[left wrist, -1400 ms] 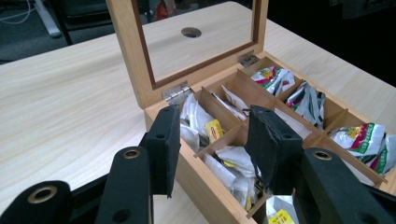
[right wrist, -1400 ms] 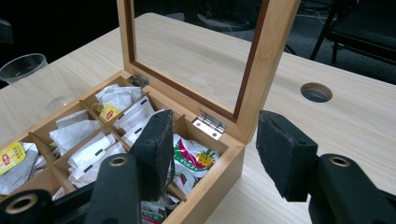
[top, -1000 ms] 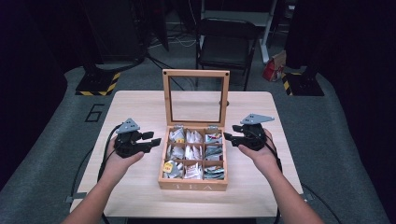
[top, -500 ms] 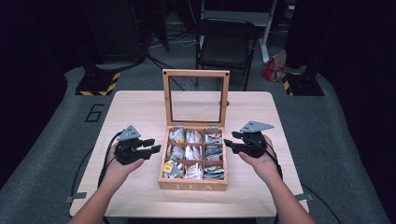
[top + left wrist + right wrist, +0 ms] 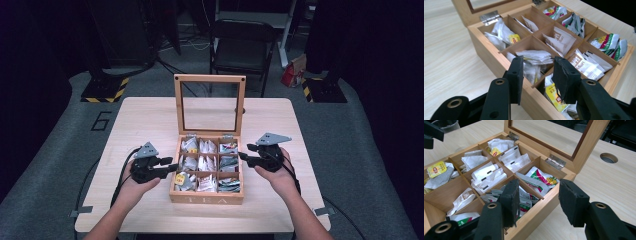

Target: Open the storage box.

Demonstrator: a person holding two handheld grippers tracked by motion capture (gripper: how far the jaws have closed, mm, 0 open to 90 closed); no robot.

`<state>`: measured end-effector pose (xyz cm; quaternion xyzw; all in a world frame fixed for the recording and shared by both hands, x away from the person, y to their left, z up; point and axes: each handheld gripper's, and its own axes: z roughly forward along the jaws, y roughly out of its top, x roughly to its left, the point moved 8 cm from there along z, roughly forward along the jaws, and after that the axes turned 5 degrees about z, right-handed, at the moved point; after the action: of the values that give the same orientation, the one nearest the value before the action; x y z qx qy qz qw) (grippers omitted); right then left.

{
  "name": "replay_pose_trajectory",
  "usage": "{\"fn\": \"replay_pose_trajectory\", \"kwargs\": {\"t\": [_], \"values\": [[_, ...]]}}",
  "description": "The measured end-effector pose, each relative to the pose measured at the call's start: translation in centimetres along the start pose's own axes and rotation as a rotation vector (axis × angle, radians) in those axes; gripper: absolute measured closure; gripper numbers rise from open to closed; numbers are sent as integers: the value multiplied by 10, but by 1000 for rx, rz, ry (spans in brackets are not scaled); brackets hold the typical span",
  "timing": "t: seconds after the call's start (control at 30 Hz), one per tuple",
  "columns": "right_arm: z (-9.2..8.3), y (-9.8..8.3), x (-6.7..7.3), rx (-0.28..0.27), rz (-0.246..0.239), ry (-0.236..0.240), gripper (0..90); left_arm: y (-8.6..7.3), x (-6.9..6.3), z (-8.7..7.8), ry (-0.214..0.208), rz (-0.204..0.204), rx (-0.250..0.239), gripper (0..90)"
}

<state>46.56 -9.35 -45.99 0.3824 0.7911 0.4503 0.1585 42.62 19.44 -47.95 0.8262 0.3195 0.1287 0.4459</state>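
Wooden tea box seen mid-worktop from above, lid raised, yellow-tagged sachet picked out below left hand-held gripper, jaws lately narrowing yet empty, right hand-held gripper parted astride box wall, nothing gripped.

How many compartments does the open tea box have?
9, in three rows of three inside the tea box: a back row by the upright lid, a middle row, and a front row nearest the person. All hold tea bags.

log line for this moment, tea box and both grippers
tea box: lid up | left gripper: jaws closing, empty, at box side | right gripper: open, empty
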Motion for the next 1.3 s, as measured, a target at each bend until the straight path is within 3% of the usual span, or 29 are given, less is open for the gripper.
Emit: {"fn": "replay_pose_trajectory", "kwargs": {"t": [0.13, 0.4, 0.43, 0.53, 0.87, 1.07, 1.3], "values": [[0, -1, -1, -10, 9, 1, 508, -4, -6, 6, -25, -8, 3, 613], [0, -3, -2, -11, 15, -3, 508, -10, -10, 13, -30, 0, 20, 612], [0, -3, -2, -11, 14, -2, 508, -11, -13, 15, -36, -18, 16, 611], [0, -3, -2, -14, 15, -4, 508, -13, -13, 16, -40, -1, 26, 610], [-1, -4, -2, -18, 17, -8, 508, -18, -19, 23, -61, -26, 42, 605], [-2, -4, -4, -22, 14, -11, 508, -20, -23, 26, -75, -11, 53, 608], [-2, -6, -4, -25, 20, -15, 508, -19, -29, 25, -115, -31, 46, 676]]}}
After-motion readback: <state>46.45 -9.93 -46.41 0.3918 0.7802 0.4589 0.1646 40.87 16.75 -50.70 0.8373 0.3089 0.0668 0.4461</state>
